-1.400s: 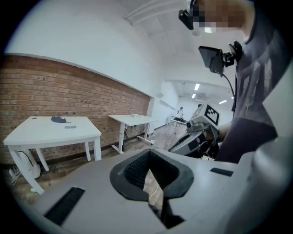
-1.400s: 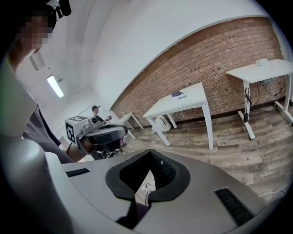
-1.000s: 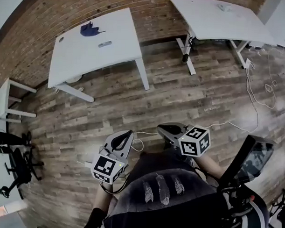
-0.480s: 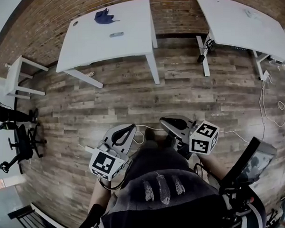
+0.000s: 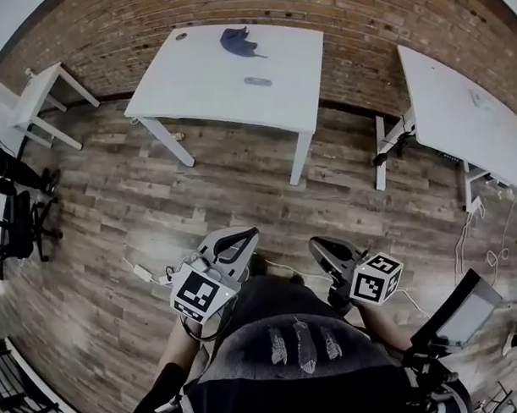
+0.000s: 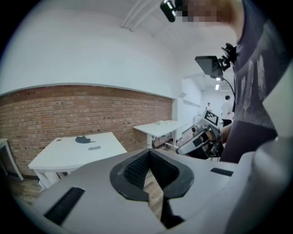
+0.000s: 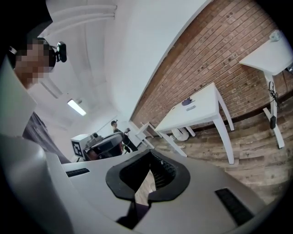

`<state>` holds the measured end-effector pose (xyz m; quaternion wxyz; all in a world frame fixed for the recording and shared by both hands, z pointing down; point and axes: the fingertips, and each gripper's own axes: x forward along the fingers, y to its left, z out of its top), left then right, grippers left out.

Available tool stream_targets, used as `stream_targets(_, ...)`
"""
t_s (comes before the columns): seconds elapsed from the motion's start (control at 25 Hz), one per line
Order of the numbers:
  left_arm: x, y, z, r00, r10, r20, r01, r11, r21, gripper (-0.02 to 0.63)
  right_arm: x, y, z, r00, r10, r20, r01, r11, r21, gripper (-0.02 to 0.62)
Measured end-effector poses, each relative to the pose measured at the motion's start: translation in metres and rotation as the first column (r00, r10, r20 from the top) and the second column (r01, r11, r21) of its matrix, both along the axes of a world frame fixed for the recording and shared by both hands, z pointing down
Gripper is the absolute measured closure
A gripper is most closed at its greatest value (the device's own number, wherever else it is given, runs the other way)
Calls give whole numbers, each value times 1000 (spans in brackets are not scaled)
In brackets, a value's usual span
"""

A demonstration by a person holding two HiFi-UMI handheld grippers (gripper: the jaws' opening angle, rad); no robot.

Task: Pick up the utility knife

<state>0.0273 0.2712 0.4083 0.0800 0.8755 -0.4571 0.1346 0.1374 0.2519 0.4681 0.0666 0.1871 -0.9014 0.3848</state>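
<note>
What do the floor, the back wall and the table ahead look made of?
Floor: wood-look planks, matt, with grain and staggered joints; possibly laminate. Back wall: bare red brick, mortar lines visible. Table ahead: smooth white top, probably laminate or painted board.

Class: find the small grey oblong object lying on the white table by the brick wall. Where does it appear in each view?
Head view: grey object at top centre, on the white table.
Left gripper view: grey object left of centre, above the jaws.
Right gripper view: grey object right of centre.
Shared landmark: the dark blue thing lying near it.
</note>
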Motion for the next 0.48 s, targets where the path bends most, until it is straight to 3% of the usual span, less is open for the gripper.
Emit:
stream_targets(0.28,-87,-7,-2,992,-84,-91,89,995,47,607,-92,-3,-10,986,-111,-122,123,988,97,597)
stream_targets(0.48,-133,-14,11,974,-146,-172,151,988,17,607,-126,-4,-4,964,-158,-214,187,975,123,597)
